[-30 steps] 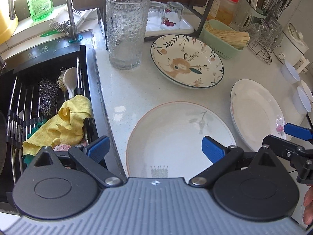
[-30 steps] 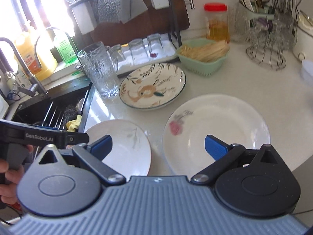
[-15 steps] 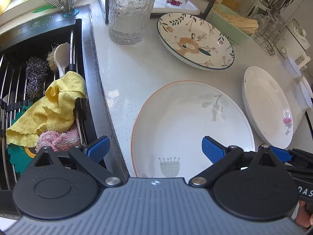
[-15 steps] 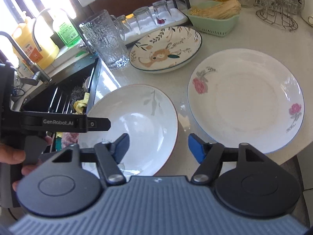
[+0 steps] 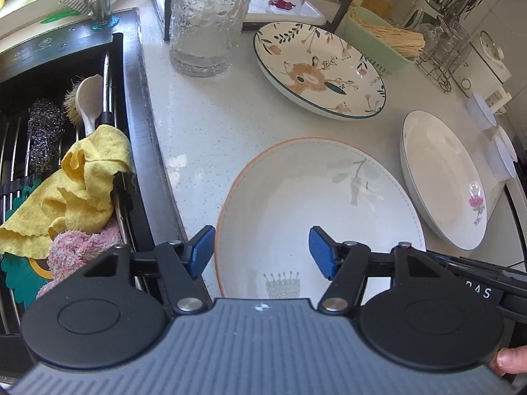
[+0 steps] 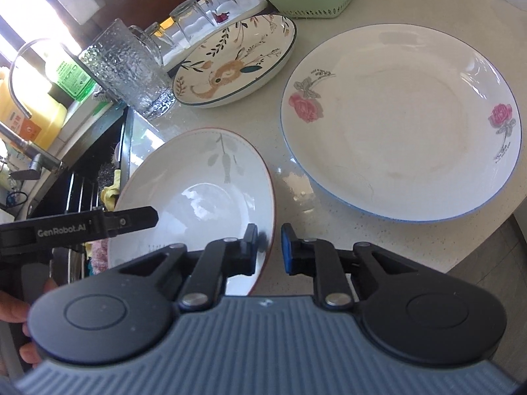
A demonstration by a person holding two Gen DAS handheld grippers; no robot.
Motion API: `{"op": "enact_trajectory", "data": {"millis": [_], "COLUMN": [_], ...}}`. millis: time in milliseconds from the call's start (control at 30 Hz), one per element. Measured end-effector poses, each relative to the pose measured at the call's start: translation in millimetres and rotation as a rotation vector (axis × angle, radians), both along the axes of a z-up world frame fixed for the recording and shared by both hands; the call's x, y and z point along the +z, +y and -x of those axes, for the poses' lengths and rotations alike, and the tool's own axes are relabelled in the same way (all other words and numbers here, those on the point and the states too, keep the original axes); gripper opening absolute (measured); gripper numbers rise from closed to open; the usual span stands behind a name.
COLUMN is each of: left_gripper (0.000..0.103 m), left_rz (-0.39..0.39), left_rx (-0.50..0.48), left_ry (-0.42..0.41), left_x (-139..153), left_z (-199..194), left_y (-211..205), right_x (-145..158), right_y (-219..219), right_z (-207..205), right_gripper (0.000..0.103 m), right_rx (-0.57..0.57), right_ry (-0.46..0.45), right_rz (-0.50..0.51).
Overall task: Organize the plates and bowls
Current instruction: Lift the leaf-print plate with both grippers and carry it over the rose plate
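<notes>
gripping leaf plate [image 6: 197,177] rim: right gripper [image 6: 269,247] | left gripper [image 5: 260,250] closing, unclamped | label "genrobot.ai"

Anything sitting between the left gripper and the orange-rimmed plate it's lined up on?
Nothing visible. The left gripper straddles the near left rim of the orange-rimmed plate, jaws just closing, pads not yet touching it. The right gripper is shut on the plate's right edge.

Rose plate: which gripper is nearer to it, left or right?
Right. The right gripper is shut on the near rim of the orange-rimmed bowl, beside the rose plate. The left gripper straddles that bowl's opposite rim, by the sink.
</notes>
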State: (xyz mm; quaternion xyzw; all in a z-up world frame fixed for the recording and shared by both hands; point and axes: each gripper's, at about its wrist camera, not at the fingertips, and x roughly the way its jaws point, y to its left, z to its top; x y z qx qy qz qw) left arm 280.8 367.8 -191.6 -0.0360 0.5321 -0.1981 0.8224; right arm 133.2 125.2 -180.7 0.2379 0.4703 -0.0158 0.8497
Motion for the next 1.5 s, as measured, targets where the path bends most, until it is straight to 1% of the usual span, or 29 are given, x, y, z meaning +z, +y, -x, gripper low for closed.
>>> {"op": "enact_trajectory", "data": {"millis": [100, 167, 267, 367, 433, 500, 567, 633, 700, 900, 1100, 1233, 1300, 1433, 1500], "left_gripper": [0.068, 0.069, 0.069, 0.069, 0.069, 0.069, 0.070, 0.070, 0.070, 0.070, 0.070, 0.070, 0.070, 0.070, 0.070], "left_rz": [-0.011, -0.017, 0.004, 0.043, 0.050, 0.041, 0.054, 0.066, 0.080, 0.104, 0.112, 0.136, 0.166, 0.223, 0.224], "left_rx": [-0.022, -0.021, -0.002, 0.013, 0.025, 0.033, 0.041, 0.052, 0.056, 0.045, 0.030, 0.036, 0.053, 0.043, 0.031], "left_ry": [0.011, 0.028, 0.054, 0.076, 0.089, 0.092, 0.102, 0.123, 0.126, 0.091, 0.052, 0.055, 0.076, 0.081, 0.077], "left_x": [-0.9, -0.7, -0.4, 2.7, 7.2, 14.2, 21.6, 26.6, 32.3, 58.9, 83.2, 90.6, 92.4, 103.0, 104.9], "left_z": [-2.5, -5.6, -12.3, -16.7, -17.7, -16.9, -16.5, -17.8, -18.7, -14.9, -9.1, -8.4, -10.5, -14.5, -15.6], "left_y": [-4.9, -5.7, -1.4, 5.4, 7.7, 8.6, 11.2, 13.4, 14.7, 7.9, -16.8, -41.3, -55.9, -91.9, -113.4], "right_x": [0.8, -0.7, -1.7, -2.3, 0.1, 5.2, 13.8, 23.8, 31.0, 56.2, 74.5, 81.9, 86.1, 98.0, 105.5], "right_y": [4.9, 7.0, 6.8, 3.8, 3.7, 4.5, 5.0, 6.1, 5.5, -3.1, -21.7, -42.3, -57.1, -94.6, -114.9], "right_z": [-4.6, -10.3, -16.6, -18.7, -18.7, -18.5, -18.4, -19.1, -20.7, -14.5, -0.6, 4.6, 5.1, 5.7, 5.4], "right_gripper": [0.018, 0.020, 0.020, 0.020, 0.020, 0.020, 0.020, 0.020, 0.020, 0.020, 0.020, 0.020, 0.020, 0.020, 0.020], "right_rx": [0.002, 0.019, 0.034, 0.050, 0.056, 0.061, 0.066, 0.071, 0.075, 0.103, 0.069, 0.069, 0.070, 0.055, 0.050], "right_ry": [-0.004, 0.013, 0.019, 0.017, 0.018, 0.023, 0.021, 0.017, 0.014, -0.022, -0.079, -0.109, -0.119, -0.136, -0.157], "right_rz": [0.025, 0.012, 0.012, -0.023, -0.031, -0.042, -0.058, -0.056, -0.057, -0.075, -0.091, -0.088, -0.080, -0.073, -0.065]}}
